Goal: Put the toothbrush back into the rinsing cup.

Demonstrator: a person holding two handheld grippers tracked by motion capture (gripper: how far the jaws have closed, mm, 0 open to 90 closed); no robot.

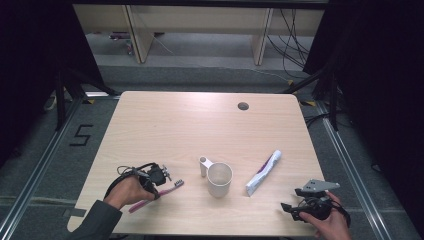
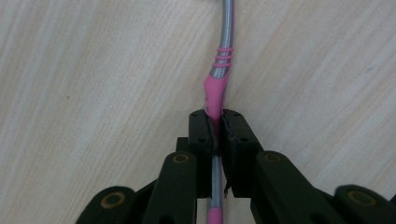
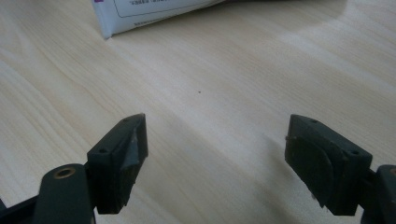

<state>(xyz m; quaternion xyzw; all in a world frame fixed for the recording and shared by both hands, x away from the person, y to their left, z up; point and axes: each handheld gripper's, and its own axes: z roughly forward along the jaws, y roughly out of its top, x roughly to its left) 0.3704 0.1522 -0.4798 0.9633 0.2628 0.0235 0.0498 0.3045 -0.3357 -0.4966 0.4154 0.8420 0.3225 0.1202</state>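
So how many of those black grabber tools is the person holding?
2. The left gripper is at the table's near left, shut on a pink toothbrush; the right gripper is at the near right, open.

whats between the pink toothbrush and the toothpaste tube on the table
In the high view, a white plastic cup with a handle stands between the pink toothbrush, clamped in the left gripper, and the white and purple toothpaste tube.
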